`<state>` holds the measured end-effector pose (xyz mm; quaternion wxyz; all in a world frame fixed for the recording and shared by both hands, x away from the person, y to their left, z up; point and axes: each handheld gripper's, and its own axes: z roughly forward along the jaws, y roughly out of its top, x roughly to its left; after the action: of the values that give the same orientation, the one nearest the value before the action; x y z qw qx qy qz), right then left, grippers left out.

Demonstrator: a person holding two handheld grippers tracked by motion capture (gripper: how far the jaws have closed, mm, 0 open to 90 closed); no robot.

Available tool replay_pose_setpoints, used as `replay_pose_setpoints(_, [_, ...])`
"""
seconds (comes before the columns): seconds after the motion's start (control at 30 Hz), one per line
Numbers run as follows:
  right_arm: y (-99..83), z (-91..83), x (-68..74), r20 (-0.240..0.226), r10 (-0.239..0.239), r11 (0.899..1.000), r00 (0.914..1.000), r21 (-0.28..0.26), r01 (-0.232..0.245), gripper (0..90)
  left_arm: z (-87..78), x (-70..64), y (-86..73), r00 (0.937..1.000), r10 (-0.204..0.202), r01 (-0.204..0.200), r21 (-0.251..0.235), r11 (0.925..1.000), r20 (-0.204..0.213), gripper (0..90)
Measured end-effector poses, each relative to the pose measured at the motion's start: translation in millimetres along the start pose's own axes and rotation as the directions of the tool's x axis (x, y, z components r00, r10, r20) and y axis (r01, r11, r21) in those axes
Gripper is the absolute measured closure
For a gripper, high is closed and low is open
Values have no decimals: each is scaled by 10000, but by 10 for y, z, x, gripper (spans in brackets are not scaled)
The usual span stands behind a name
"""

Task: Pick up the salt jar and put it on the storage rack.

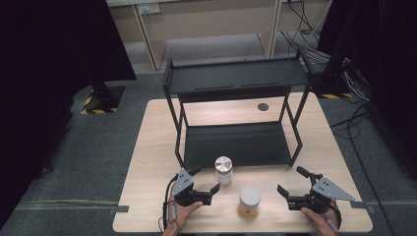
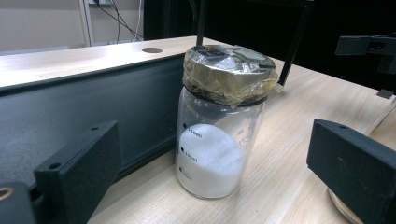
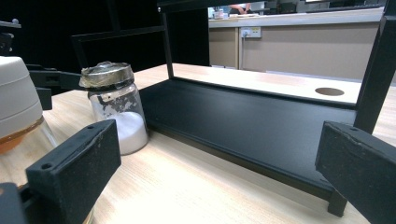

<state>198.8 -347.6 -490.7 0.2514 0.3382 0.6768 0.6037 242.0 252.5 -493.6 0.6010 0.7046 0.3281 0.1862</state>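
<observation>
While both grippers sit spread on the near surface (image 1: 147, 147), left gripper (image 1: 205, 180) flanks the powder jar (image 1: 223, 170); right gripper (image 1: 291, 181) holds nothing, right of the white-lid jar (image 1: 249, 200).

Both claws are held open on the surface (image 1: 147, 147): left claw (image 1: 205, 179) beside the foil-capped jar (image 1: 223, 170), right claw (image 1: 290, 181) near the white-lidded jar (image 1: 249, 200), shelf rack (image 1: 236, 78) behind.
</observation>
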Motion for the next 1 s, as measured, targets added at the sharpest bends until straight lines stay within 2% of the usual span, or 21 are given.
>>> replay_pose_setpoints(1.0, [-18, -10, -10, 88, 168, 9998, 9998, -91, -167, 3, 13, -15, -9, 9999, 143, -143, -29, 9999, 0, 29])
